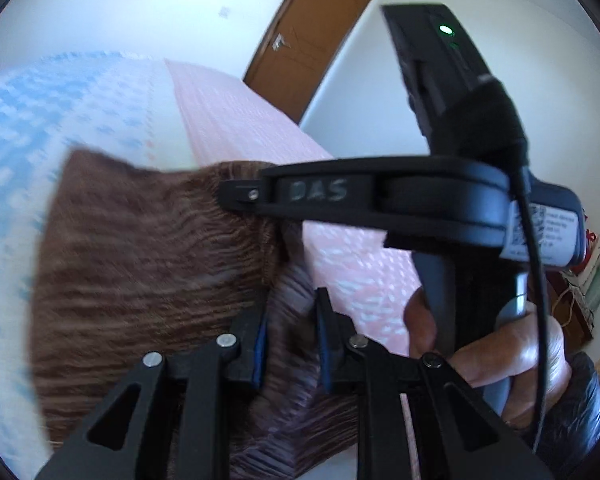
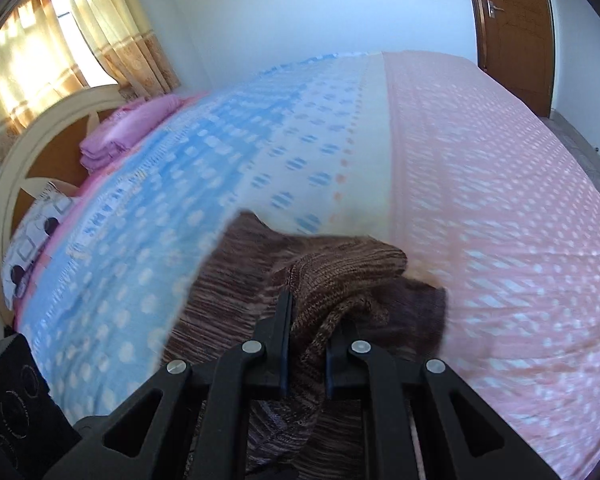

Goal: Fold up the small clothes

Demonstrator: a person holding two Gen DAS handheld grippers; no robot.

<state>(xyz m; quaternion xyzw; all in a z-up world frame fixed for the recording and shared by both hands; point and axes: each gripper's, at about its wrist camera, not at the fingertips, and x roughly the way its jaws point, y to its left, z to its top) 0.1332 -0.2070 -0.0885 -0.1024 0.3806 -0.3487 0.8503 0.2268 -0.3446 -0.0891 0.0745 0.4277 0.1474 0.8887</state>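
Brown knit garment [image 2: 340, 276] pinched by left hand-held gripper [image 1: 290, 340] and right hand-held gripper [image 2: 306, 344], lifted off bed [image 2: 500, 200] centre, folding barely begun.

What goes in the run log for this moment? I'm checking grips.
left gripper: shut on brown knit garment | right gripper: shut on same garment | garment: lifted over bed | fold: not finished

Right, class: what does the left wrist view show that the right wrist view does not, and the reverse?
Only the left wrist view shows the right gripper from outside and the hand holding it. Only the right wrist view shows the curtains, headboard and folded pink bedding. Both show the brown knitted garment pinched in closed jaws, the blue and pink bedspread, and a brown door.
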